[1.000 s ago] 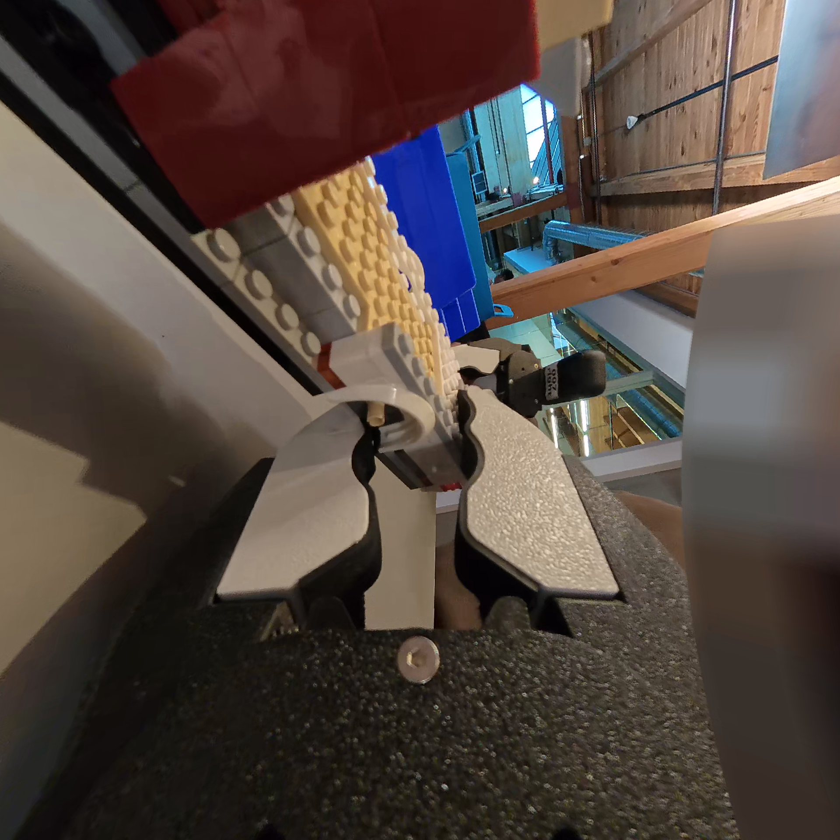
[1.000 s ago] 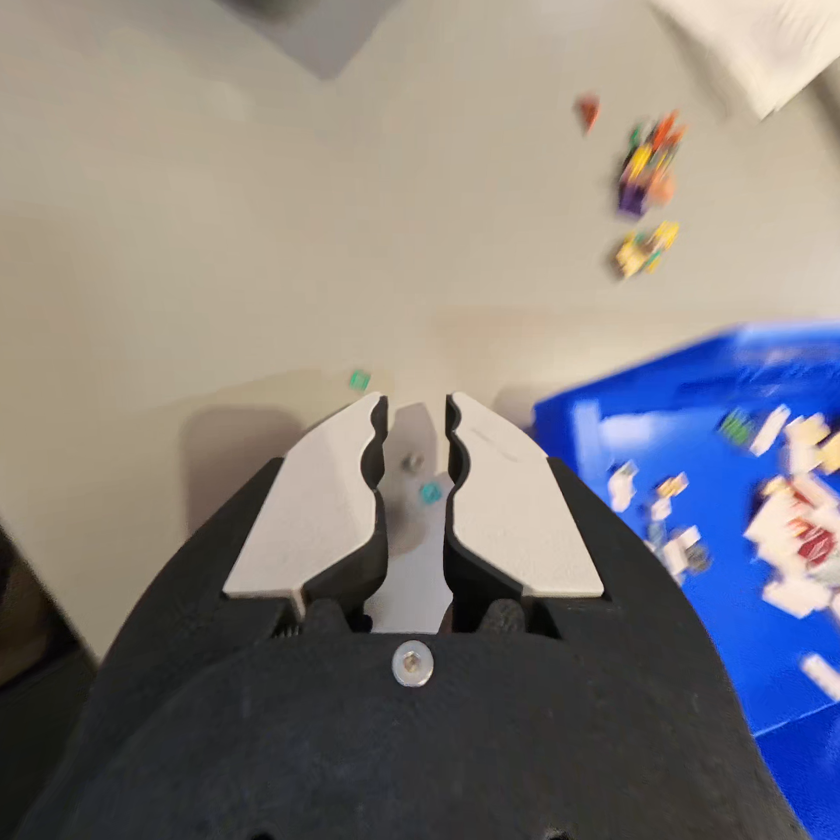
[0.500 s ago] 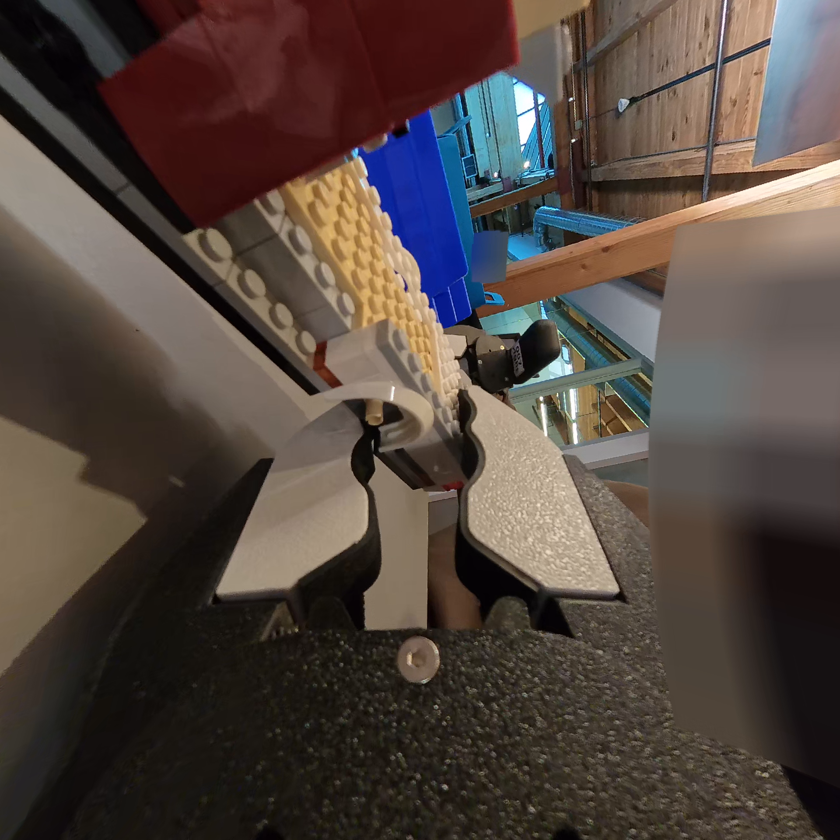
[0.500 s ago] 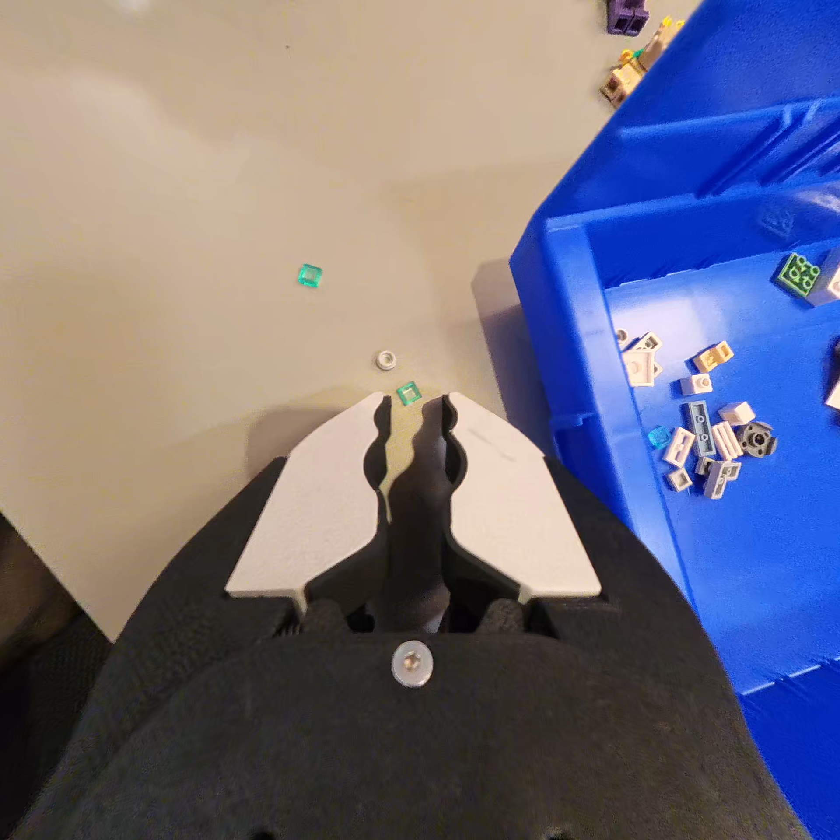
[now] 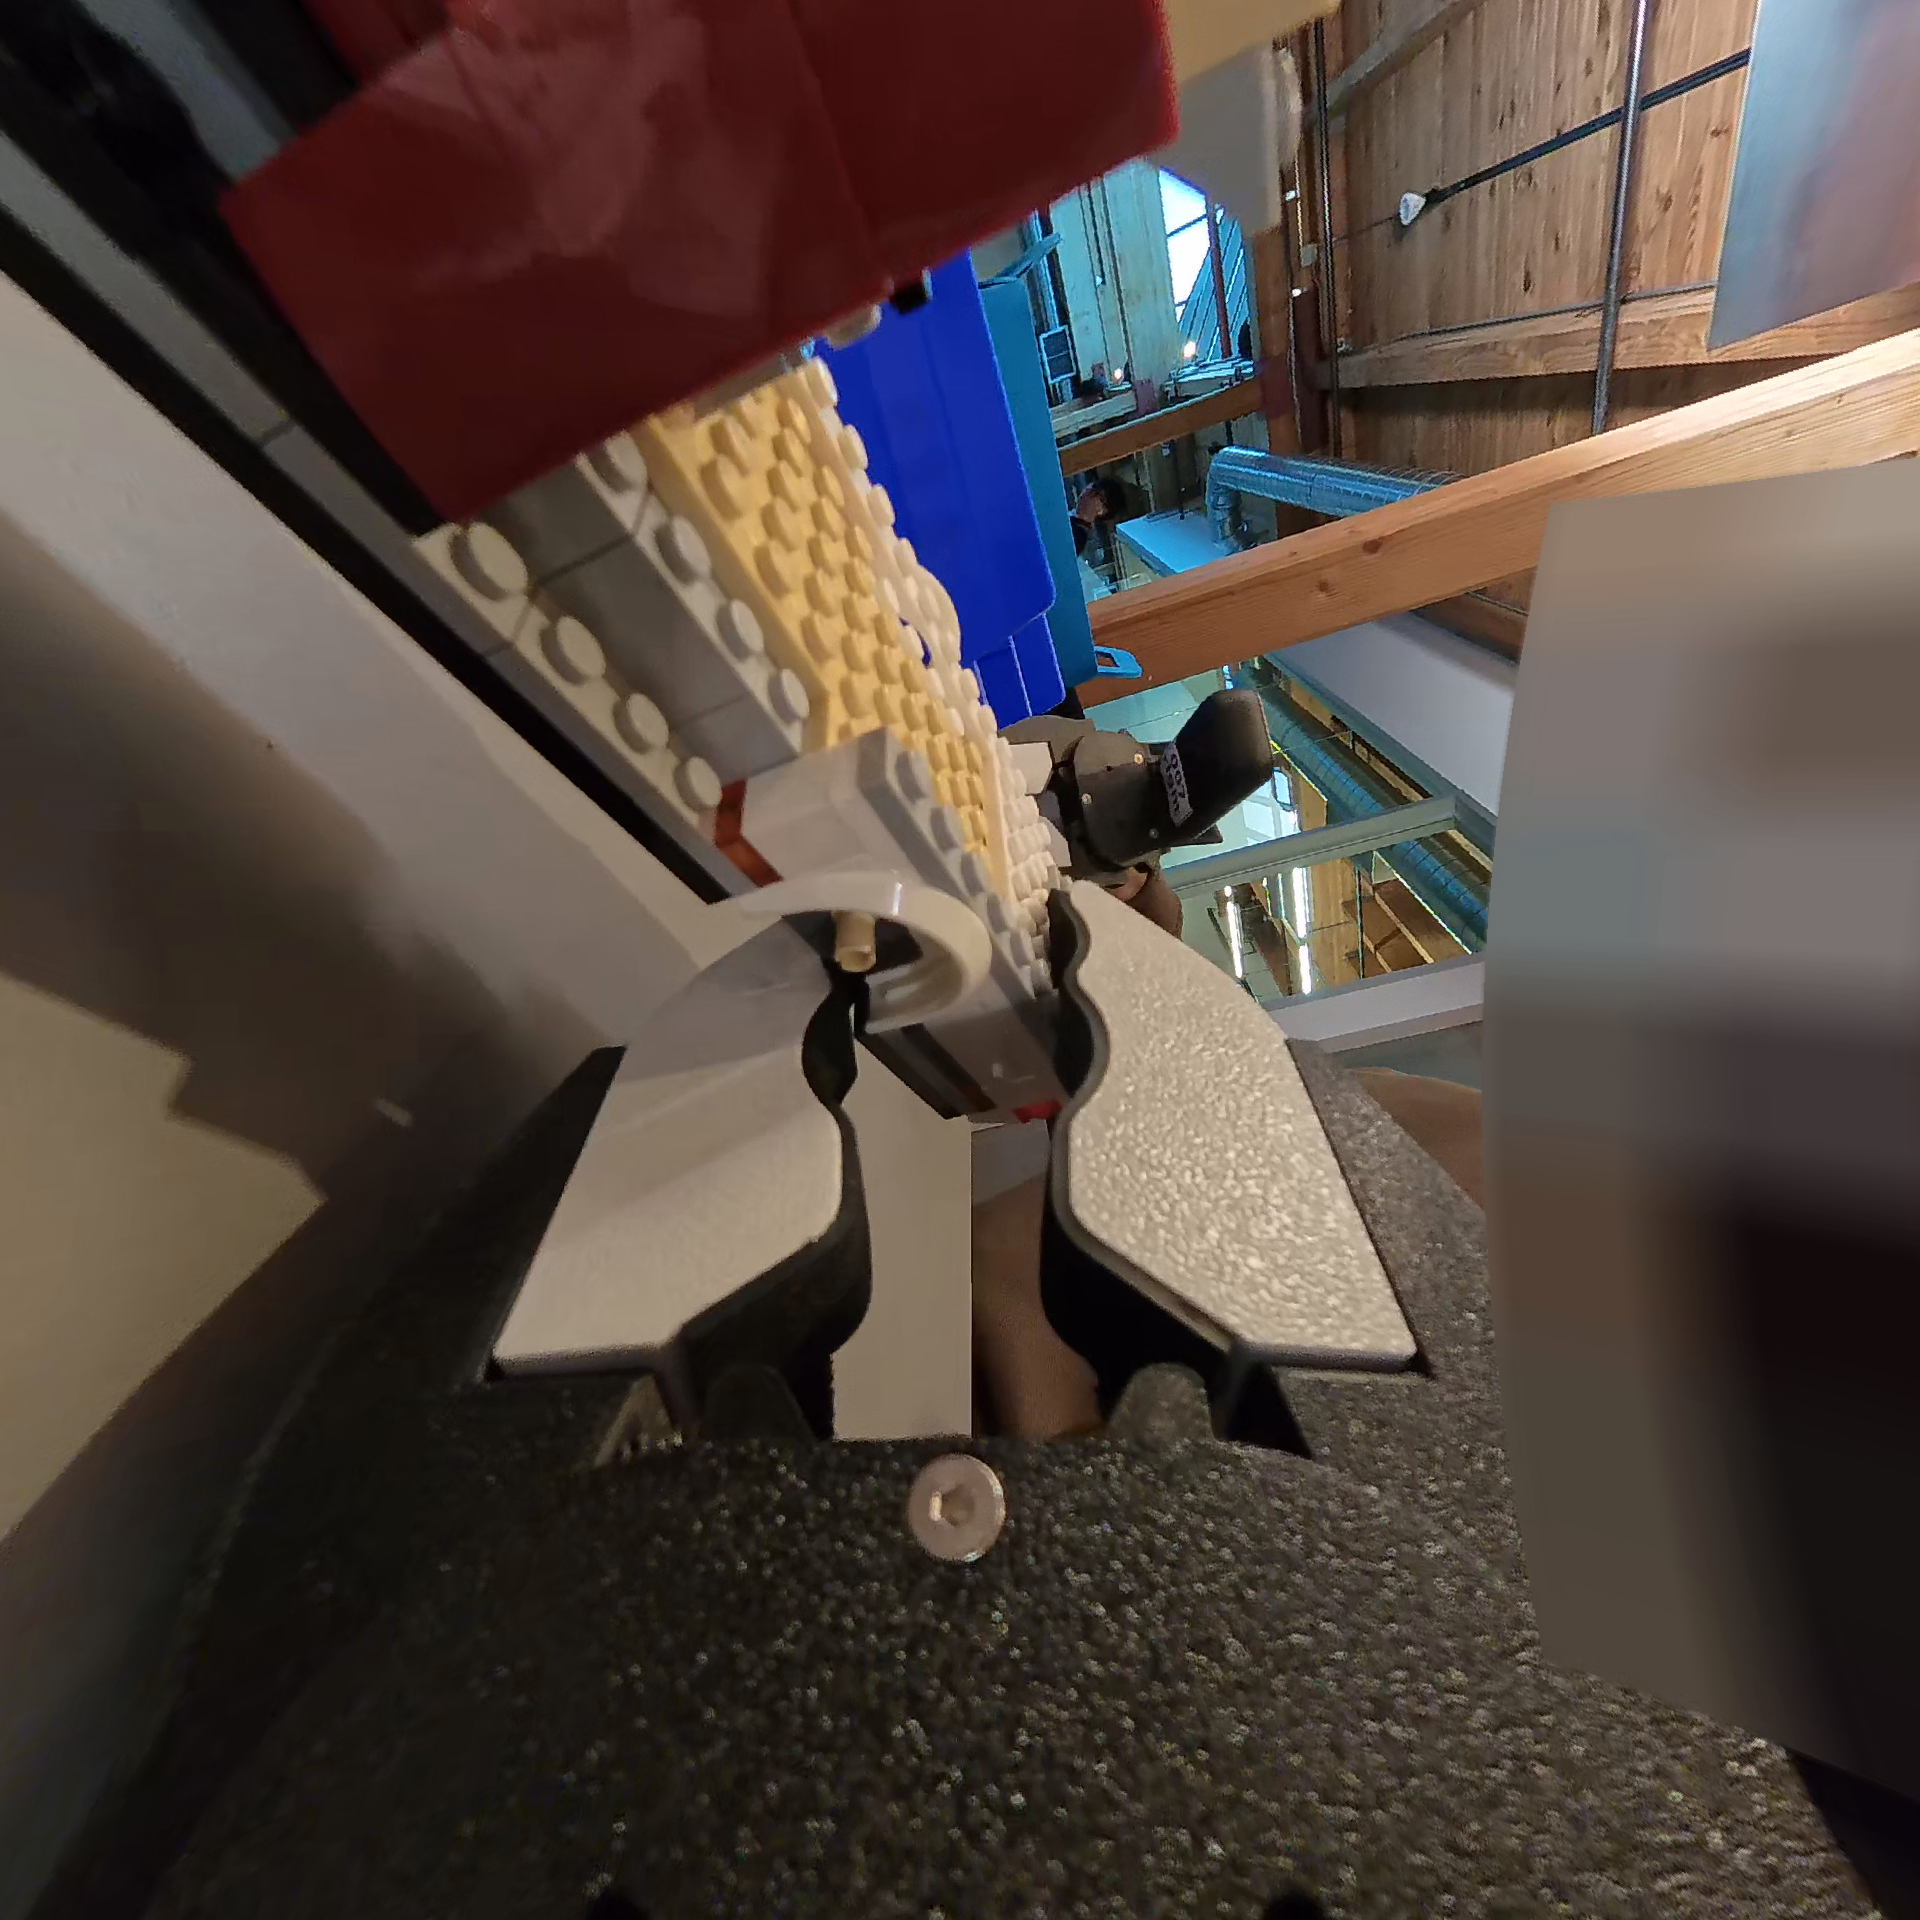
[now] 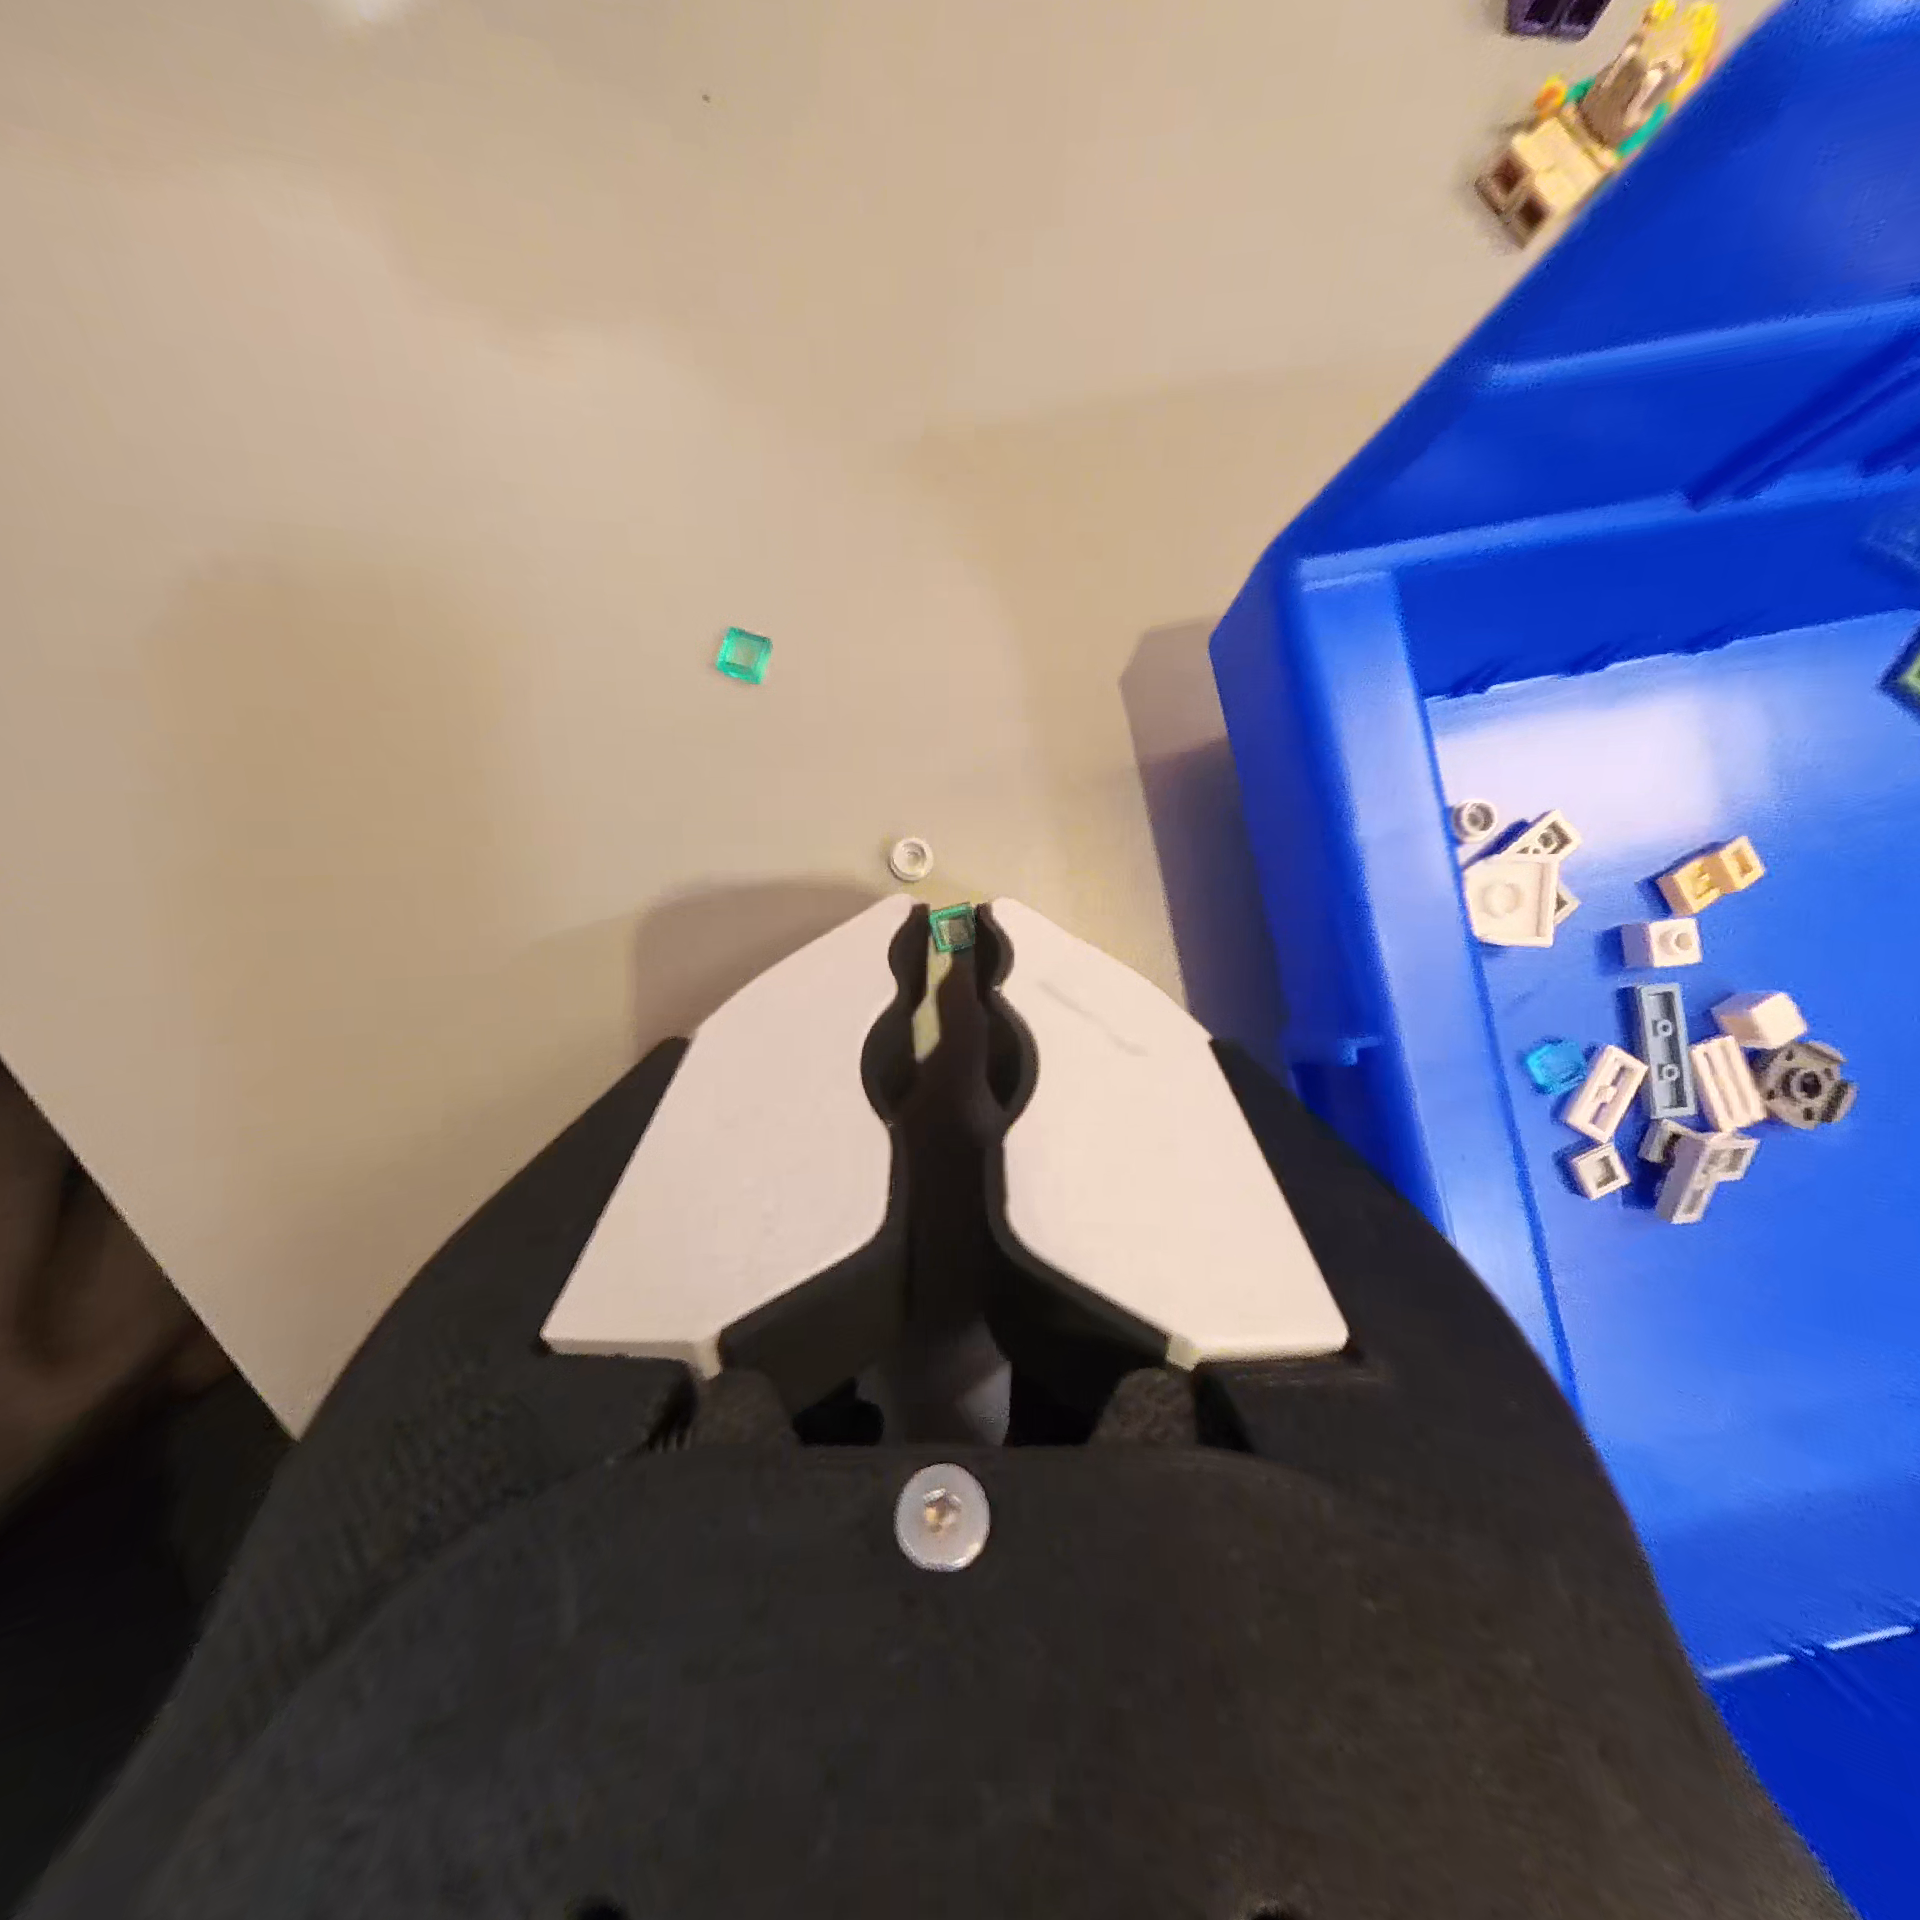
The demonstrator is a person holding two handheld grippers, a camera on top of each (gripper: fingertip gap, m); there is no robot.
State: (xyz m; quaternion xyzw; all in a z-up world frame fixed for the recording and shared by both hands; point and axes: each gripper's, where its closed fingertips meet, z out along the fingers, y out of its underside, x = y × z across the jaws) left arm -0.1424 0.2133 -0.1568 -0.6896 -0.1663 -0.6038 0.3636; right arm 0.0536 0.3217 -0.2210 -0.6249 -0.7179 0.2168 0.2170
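Note:
My left gripper (image 5: 948, 940) is shut on the edge of a brick build (image 5: 831, 582) made of tan studded plates, grey bricks and a white arch piece (image 5: 935, 961), with a dark red block (image 5: 675, 208) on top; the build is held up in the air. My right gripper (image 6: 951, 920) is down on the beige table (image 6: 416, 416), its fingertips shut on a small translucent green tile (image 6: 951, 927). The right gripper also shows in the left wrist view (image 5: 1153, 790), beyond the build.
A second green tile (image 6: 744, 657) and a small white round stud (image 6: 911, 858) lie on the table just ahead. A blue bin (image 6: 1320, 831) with several small loose pieces (image 6: 1683, 1070) stands to the right. A colourful small build (image 6: 1558, 156) sits at the far right.
My right gripper swung over beside the blue bin, came down over the nearer green tile and closed its fingers on it. My left gripper kept hold of the build, nearly still.

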